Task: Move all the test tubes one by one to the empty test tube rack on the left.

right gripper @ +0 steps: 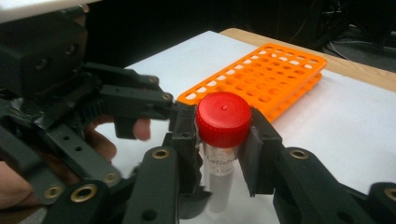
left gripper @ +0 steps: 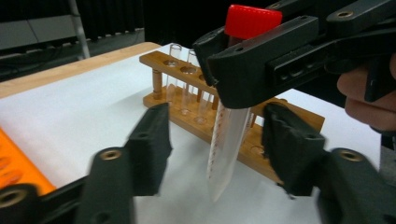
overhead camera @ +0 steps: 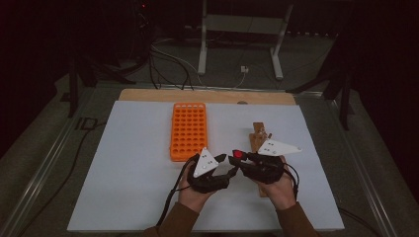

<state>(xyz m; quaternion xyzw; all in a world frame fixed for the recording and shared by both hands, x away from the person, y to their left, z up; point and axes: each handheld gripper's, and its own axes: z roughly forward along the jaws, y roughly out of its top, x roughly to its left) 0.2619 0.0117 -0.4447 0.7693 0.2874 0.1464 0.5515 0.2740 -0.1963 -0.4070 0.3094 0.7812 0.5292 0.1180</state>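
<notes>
A clear plastic tube with a red cap (right gripper: 224, 119) hangs upright in my right gripper (right gripper: 223, 149), whose jaws are shut on it just under the cap. In the left gripper view the same tube (left gripper: 229, 140) hangs from the right gripper (left gripper: 243, 65), its pointed tip just above the white mat. My left gripper (left gripper: 219, 133) stands around the tube's lower body, and a gap shows on each side between its pads and the tube. In the high view both grippers meet at mid-table, left gripper (overhead camera: 230, 166) and right gripper (overhead camera: 240, 159), with the red cap (overhead camera: 238, 153) between them.
An orange tube rack (overhead camera: 188, 131) with several empty holes lies on the white mat (overhead camera: 133, 173), left of the grippers. A wooden rack (left gripper: 187, 116) holding a few clear glass tubes (left gripper: 175, 53) stands just behind the hanging tube. The wooden table edge (overhead camera: 148, 95) runs along the far side.
</notes>
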